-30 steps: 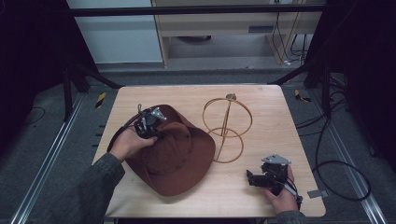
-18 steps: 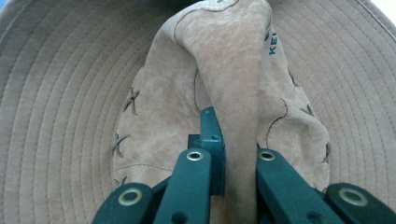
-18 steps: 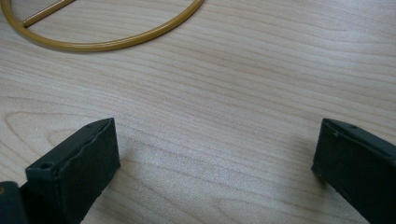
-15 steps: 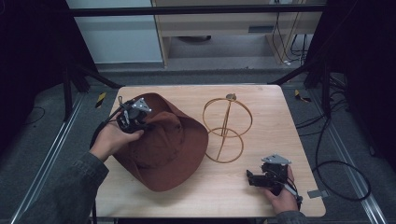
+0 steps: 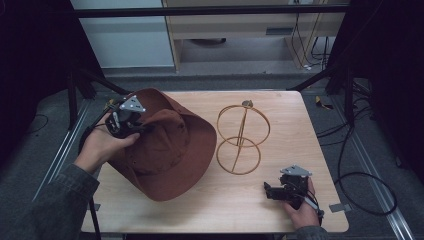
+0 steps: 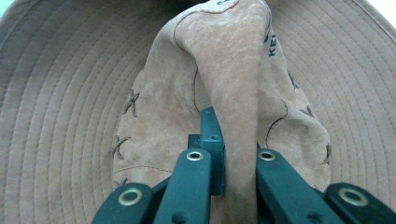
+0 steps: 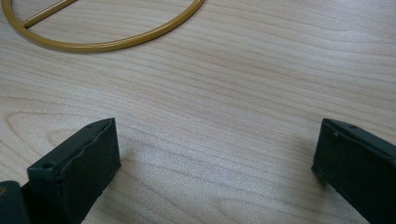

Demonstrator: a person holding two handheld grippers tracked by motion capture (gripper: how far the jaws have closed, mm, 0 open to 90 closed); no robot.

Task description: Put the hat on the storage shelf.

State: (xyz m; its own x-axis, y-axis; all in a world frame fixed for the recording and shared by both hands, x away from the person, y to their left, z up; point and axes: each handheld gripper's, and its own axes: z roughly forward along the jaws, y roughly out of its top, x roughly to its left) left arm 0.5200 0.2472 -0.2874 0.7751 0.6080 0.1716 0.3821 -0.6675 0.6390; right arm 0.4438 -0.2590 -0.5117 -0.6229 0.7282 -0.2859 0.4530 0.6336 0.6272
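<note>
Since the earlier frames, the brown hat (image 5: 167, 150) had been carried further toward the left edge of the table and tipped up, while the right gripper had been left where it was. At this moment the hat was seen on the left half of the wooden table (image 5: 280, 107), tilted, with its wide brim spread toward the table's middle and its near edge resting on the wood. A fold of its suede crown (image 6: 224, 79) was pinched between the jaws of the left gripper (image 5: 125, 120), which was held by the person's left hand (image 5: 102, 146) at the hat's upper left; in the left gripper view the stitched brim (image 6: 60, 93) was seen spread out behind the clamped fold. Just beside the hat's brim, a gold wire stand (image 5: 243, 137) was seen upright near the table's middle, made of a round base ring and an upright ring. Near the table's front right corner, well apart from the hat, the right gripper (image 5: 275, 192) was held low by the right hand (image 5: 305, 210). Its jaws were spread wide with nothing between them, bare wood (image 7: 224, 121) being seen in the gap, and part of the stand's base ring (image 7: 116, 42) was seen beyond.
</note>
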